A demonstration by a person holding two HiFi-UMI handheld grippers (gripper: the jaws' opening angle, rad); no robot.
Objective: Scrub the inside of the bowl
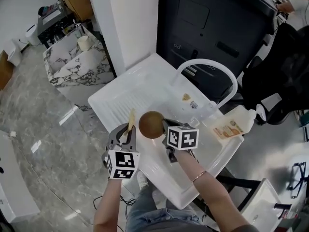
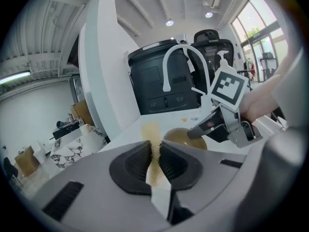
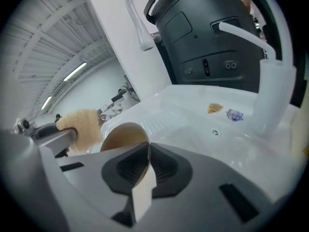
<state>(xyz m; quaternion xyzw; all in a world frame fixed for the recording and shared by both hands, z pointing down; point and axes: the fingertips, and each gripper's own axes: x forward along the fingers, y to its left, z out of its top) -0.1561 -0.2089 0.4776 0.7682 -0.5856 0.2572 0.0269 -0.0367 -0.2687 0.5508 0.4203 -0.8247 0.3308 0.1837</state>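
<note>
Left gripper (image 1: 128, 135): held over the sink's near left rim, with its jaws drawn narrow and pinched on a thin yellowish sponge.
Right gripper (image 1: 164, 128): held over the sink's near half, just right of the left one, with its jaws closed on the bowl's rim so that the wall sits between the pads.
Bowl (image 1: 152, 124): brown and round, held up off the sink floor and tipped on its side. From the head view its rounded outside seems to face up.
Sponge (image 1: 131, 120): sticks out past the left jaws, over the sink and just left of the bowl. Whether it touches the bowl cannot be told for sure.
Sink (image 1: 112, 99): a white basin with a ribbed drainboard on its left part.
Faucet (image 1: 208, 62): a white arch at the sink's far right rim.
Bottle (image 1: 233, 124): pale, lying on its side at the sink's right edge.
Scrap (image 1: 186, 97): small and yellow, on the sink floor near the faucet.
Bin (image 1: 212, 28): dark, directly behind the sink.
</note>
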